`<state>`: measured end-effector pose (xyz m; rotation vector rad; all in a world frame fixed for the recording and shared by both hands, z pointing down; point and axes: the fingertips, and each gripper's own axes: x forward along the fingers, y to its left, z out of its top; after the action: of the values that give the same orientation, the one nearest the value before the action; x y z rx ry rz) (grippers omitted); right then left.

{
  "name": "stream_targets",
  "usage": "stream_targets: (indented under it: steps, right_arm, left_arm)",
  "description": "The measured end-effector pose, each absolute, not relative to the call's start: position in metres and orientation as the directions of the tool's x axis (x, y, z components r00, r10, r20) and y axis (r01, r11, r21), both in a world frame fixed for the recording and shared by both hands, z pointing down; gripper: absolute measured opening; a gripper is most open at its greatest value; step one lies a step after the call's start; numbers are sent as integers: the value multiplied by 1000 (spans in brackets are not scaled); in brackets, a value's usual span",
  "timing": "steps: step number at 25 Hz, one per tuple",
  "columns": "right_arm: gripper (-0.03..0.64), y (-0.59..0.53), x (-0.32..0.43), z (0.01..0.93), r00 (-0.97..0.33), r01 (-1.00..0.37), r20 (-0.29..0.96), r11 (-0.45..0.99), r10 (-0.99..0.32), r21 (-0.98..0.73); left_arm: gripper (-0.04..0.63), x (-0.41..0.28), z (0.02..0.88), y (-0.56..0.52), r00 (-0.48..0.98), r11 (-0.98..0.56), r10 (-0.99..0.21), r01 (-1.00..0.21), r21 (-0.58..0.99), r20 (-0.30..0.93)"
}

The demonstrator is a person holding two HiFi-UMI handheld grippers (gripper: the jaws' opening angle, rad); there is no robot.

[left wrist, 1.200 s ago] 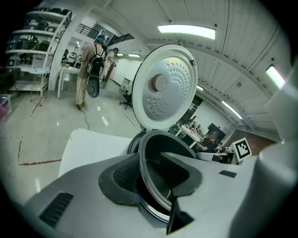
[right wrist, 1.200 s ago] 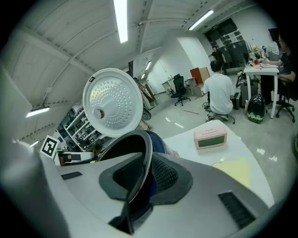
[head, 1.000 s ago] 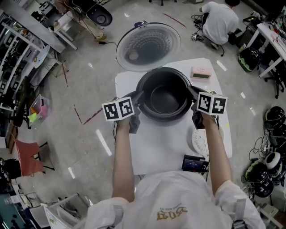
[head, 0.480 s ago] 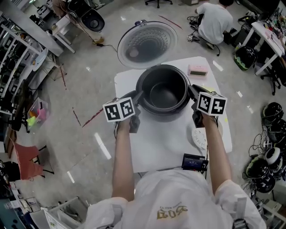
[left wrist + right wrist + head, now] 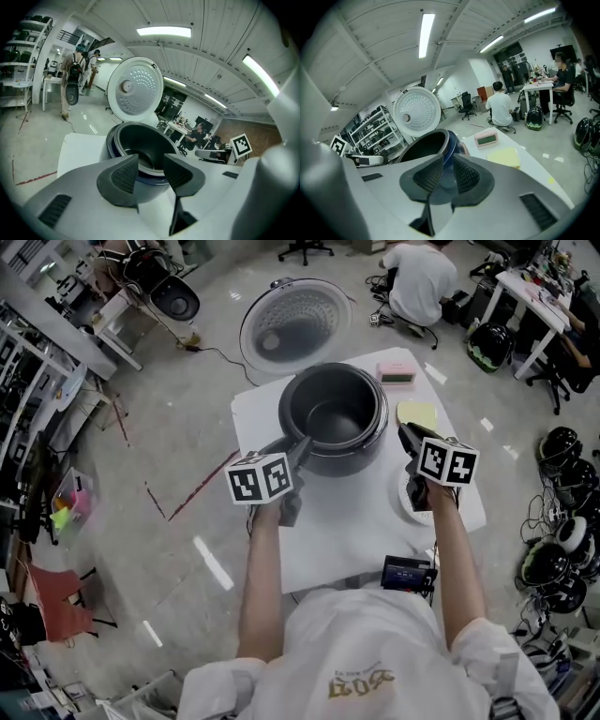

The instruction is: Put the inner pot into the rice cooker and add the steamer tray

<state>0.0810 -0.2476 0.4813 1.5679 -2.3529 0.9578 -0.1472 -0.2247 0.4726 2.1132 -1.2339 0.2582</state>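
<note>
The dark inner pot [image 5: 333, 420] sits inside the rice cooker [image 5: 339, 463] on the white table [image 5: 328, 540], with the round lid [image 5: 298, 326] swung open behind it. My left gripper [image 5: 302, 446] hovers just off the cooker's near left side. Its jaws stand open with nothing between them and have just closed slightly. My right gripper [image 5: 405, 434] is off the cooker's right side, jaws narrowly open and empty. The white perforated steamer tray [image 5: 409, 504] lies on the table, partly hidden under my right hand. The left gripper view shows the pot [image 5: 140, 140] beyond the pads [image 5: 123, 176].
A pink device [image 5: 397, 373] and a yellow pad [image 5: 418, 413] lie at the table's far right. A black gadget [image 5: 406, 575] sits at the near edge. A person [image 5: 417, 277] crouches on the floor beyond the table. Shelves and desks ring the room.
Both grippers have drawn back from the pot's rim toward me, left and right alike. The pot stays seated in the cooker. The head view has shifted.
</note>
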Motion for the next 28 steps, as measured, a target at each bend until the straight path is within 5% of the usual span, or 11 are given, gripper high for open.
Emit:
stream_targets:
  steps: [14,28]
  right_arm:
    - [77,-136,139,522,-286,-904,532,39,-797,-427]
    - [83,-137,249,588,-309,-917,619,54,-722,-394]
  left_arm:
    - [184,-65,518,-136,696,-484,-486,-718,500,529]
    - [186,52,580,-139,664,-448,-409,-744,496,626]
